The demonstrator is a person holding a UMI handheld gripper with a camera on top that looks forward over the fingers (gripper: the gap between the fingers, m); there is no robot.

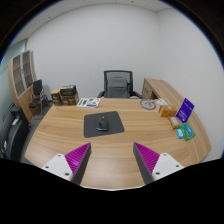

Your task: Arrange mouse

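A dark mouse (103,125) lies on a dark grey mouse mat (103,123) near the middle of a curved wooden desk (60,135). My gripper (112,161) hovers over the desk's near edge, well short of the mat. Its two fingers with magenta pads (76,156) stand wide apart and hold nothing. The mouse is beyond the fingers, roughly in line with the gap between them.
A black office chair (117,84) stands behind the desk. Books and small boxes (66,96) sit at the far left, a round object (149,104) and a purple box (184,108) with small items at the right. A shelf (20,75) and another chair (38,95) stand at the left.
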